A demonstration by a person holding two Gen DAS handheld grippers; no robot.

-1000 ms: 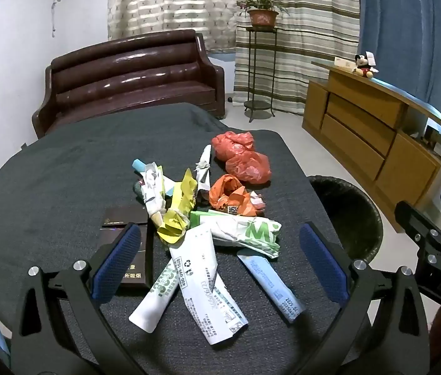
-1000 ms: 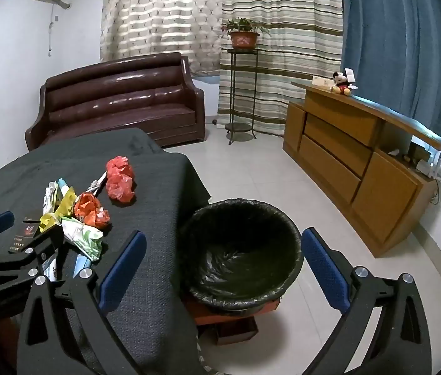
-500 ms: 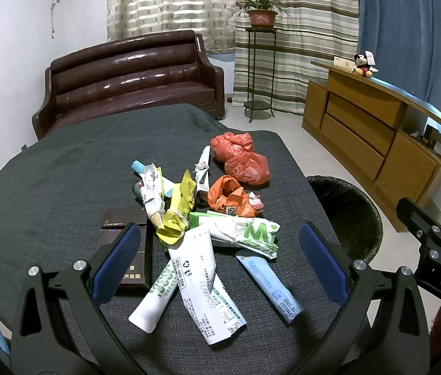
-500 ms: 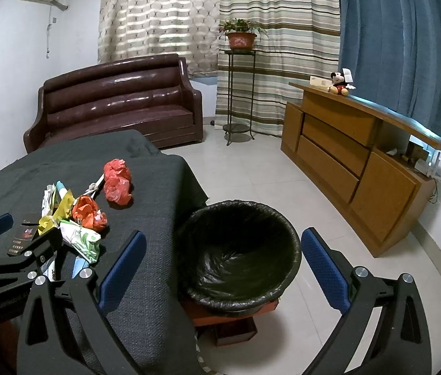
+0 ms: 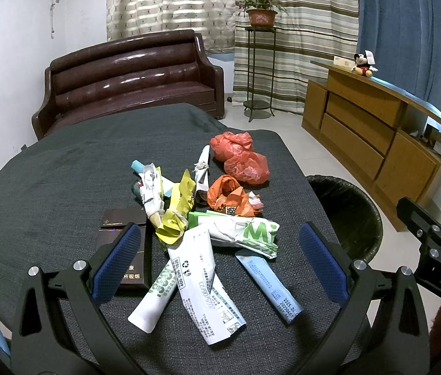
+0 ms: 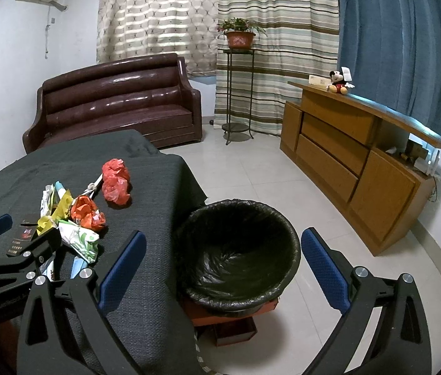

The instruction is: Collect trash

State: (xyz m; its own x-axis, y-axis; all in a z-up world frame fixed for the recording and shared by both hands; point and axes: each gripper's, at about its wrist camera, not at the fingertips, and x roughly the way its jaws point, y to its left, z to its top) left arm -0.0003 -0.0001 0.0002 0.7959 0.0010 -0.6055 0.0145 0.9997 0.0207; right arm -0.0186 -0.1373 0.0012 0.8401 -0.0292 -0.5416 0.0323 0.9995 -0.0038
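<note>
A pile of trash lies on the dark grey table (image 5: 48, 187): red plastic bags (image 5: 240, 159), an orange bag (image 5: 228, 195), a yellow wrapper (image 5: 176, 209), a green-and-white wrapper (image 5: 242, 232), white tubes (image 5: 201, 275) and a blue-white tube (image 5: 268, 284). My left gripper (image 5: 220, 262) is open and empty, just in front of the pile. My right gripper (image 6: 223, 268) is open and empty, hovering over the bin (image 6: 239, 250), which is lined with a black bag and stands right of the table. The pile also shows in the right wrist view (image 6: 86, 212).
A dark box (image 5: 126, 250) lies at the pile's left. A brown sofa (image 5: 132, 81) stands behind the table, a plant stand (image 5: 259, 62) by the curtains, a wooden sideboard (image 5: 376, 137) at the right. The right gripper's arm (image 5: 433, 243) sits at the right edge.
Almost nothing moved. The right wrist view has drifted slightly, with the bin a little nearer; both grippers stay open and empty.
</note>
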